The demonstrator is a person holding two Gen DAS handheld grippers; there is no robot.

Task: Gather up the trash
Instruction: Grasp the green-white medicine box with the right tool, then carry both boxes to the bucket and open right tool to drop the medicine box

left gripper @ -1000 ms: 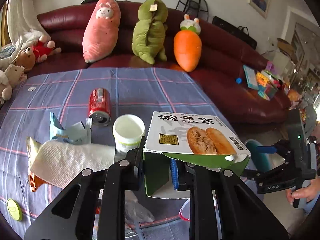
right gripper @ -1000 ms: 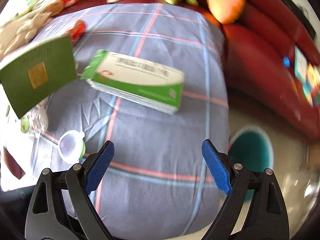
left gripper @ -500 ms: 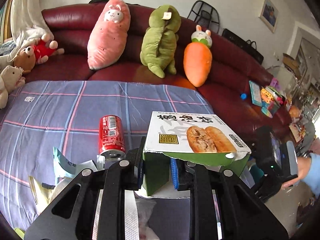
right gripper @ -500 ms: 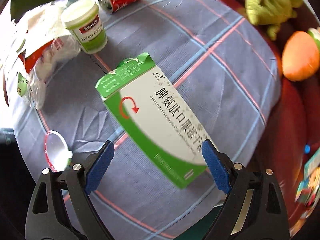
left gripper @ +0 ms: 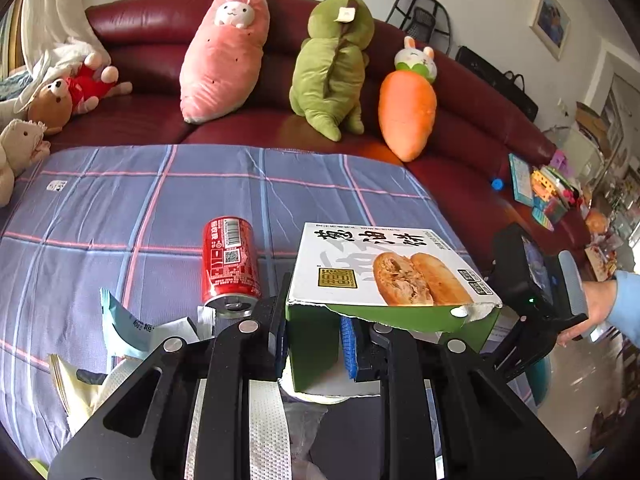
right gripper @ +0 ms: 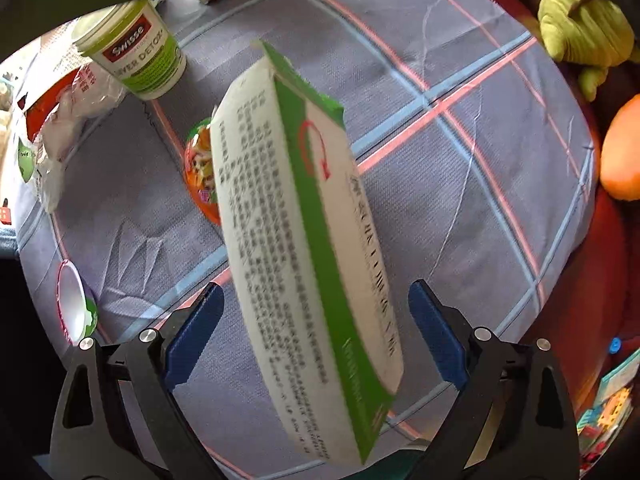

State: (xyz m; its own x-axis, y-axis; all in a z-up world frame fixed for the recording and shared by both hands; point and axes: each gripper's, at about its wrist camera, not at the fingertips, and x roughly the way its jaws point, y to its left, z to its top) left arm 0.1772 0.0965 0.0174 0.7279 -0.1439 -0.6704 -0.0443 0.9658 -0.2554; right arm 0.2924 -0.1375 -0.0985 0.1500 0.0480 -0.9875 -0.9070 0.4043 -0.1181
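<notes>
Left tool point(left gripper: 313, 344): jaws nearly closed, clamped on the open near flap of the food box point(left gripper: 384, 268), held above the surface point(left gripper: 120, 208). Right tool point(right gripper: 312, 336): jaws wide apart, pointing straight down, nothing gripped; the medicine box point(right gripper: 304, 240) lies tilted between them, pads clear of both faces. Judged light, thin cardboard, stiff along its edges, crushable on broad faces; take hold across the narrow width near the middle. Farther off: supplement tub point(right gripper: 136, 52), red can point(left gripper: 230, 264), crumpled wrappers point(right gripper: 64, 120)
</notes>
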